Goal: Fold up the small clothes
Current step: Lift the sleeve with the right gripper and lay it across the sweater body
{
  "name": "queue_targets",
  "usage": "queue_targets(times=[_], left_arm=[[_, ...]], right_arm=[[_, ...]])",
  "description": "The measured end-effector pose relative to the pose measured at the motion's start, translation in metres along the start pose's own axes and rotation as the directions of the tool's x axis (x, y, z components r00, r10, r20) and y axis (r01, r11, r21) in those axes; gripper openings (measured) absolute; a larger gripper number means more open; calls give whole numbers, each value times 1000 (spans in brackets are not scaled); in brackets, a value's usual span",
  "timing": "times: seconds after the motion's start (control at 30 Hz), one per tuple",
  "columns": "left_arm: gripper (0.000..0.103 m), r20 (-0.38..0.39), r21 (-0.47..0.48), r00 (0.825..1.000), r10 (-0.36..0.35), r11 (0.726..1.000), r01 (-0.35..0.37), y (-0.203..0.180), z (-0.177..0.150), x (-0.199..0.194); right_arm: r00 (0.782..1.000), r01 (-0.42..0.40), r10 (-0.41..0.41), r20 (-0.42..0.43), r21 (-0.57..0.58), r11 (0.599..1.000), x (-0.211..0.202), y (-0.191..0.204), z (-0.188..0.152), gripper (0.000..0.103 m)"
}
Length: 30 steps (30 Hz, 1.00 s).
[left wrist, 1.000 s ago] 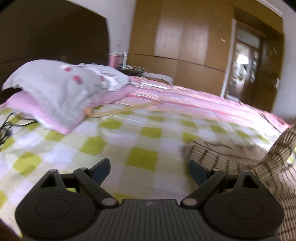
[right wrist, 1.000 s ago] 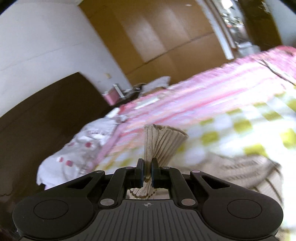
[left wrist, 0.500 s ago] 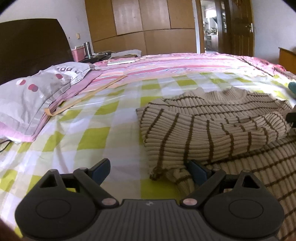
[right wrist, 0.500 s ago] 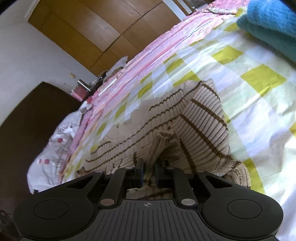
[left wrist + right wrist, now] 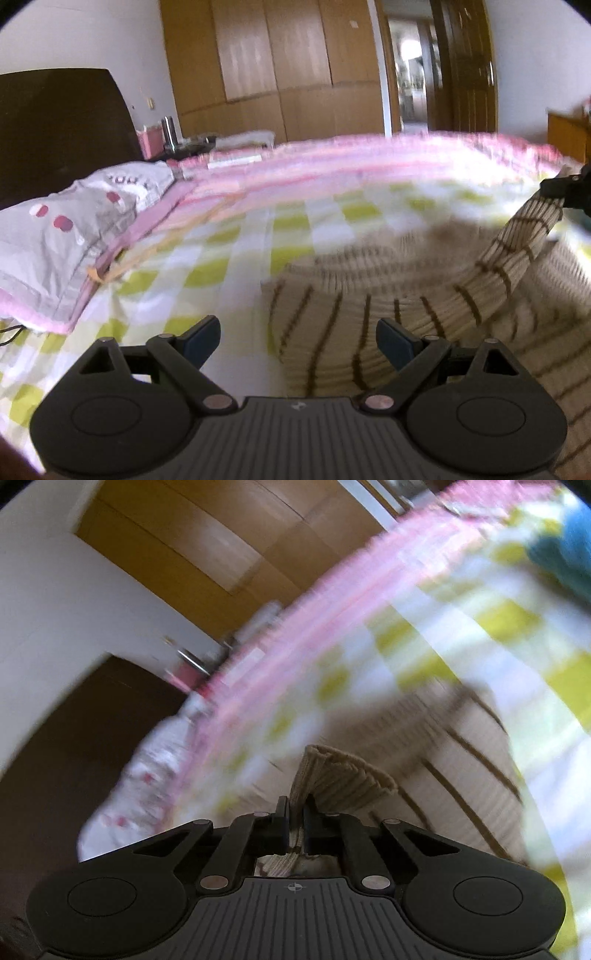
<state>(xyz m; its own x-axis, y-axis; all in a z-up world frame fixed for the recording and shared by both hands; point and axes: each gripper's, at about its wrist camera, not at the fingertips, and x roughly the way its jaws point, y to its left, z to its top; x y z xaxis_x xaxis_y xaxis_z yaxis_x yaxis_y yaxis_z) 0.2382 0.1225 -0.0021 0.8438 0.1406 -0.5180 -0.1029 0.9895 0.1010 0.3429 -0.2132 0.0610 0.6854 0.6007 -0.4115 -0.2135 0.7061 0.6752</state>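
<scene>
Right tongs (image 5: 294, 825) were clamped on a sweater (image 5: 369, 317) sleeve cuff, lifting it off the bed (image 5: 295, 229). Left tongs (image 5: 297, 341) were open, empty, over the sweater's edge. Soft, floppy knit: likely sags, so pinch hems or cuffs.

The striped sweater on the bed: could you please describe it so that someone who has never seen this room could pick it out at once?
Start at the bed with the yellow-green and white checked sheet. On its near right part lies a cream ribbed knit sweater, with one end lifted in the right tongs. Its thin brown stripes set it apart from the grey pink-dotted pillow at the left and the blue cloth beyond it.
</scene>
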Motion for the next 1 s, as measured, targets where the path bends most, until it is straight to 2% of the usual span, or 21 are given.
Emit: queue_targets(times=[0.07, 0.13, 0.23, 0.27, 0.33, 0.53, 0.8, 0.9, 1.0], left_arm=[[97, 19, -31, 1000, -10, 999, 10, 2, 3, -1], [97, -6, -32, 1000, -14, 999, 14, 0, 0, 8], [97, -113, -7, 994, 1, 1000, -2, -6, -17, 31], [97, -139, -7, 990, 1, 1000, -2, -6, -22, 35], [97, -144, -26, 990, -8, 1000, 4, -3, -26, 35], [97, -139, -4, 990, 6, 1000, -6, -1, -18, 29], [97, -99, 25, 995, -19, 999, 22, -11, -7, 25], [97, -114, 73, 994, -1, 997, 9, -17, -12, 31], [97, -133, 62, 991, -4, 998, 12, -14, -17, 31]], right_arm=[[997, -43, 44, 65, -15, 999, -16, 5, 5, 7], [997, -18, 20, 77, -19, 1000, -23, -5, 2, 7], [993, 120, -119, -29, 50, 992, -11, -40, -17, 8], [988, 145, -141, -60, 69, 987, -8, -49, -25, 8], [981, 181, -175, -89, 68, 981, -7, -58, -37, 8], [983, 174, -169, -67, 67, 982, -8, -57, -36, 8], [989, 147, -148, 25, 26, 989, -17, -44, -17, 7], [983, 180, -179, -28, -1, 984, -12, -50, -22, 7], [971, 224, -225, -75, -22, 974, -7, -55, -35, 8]])
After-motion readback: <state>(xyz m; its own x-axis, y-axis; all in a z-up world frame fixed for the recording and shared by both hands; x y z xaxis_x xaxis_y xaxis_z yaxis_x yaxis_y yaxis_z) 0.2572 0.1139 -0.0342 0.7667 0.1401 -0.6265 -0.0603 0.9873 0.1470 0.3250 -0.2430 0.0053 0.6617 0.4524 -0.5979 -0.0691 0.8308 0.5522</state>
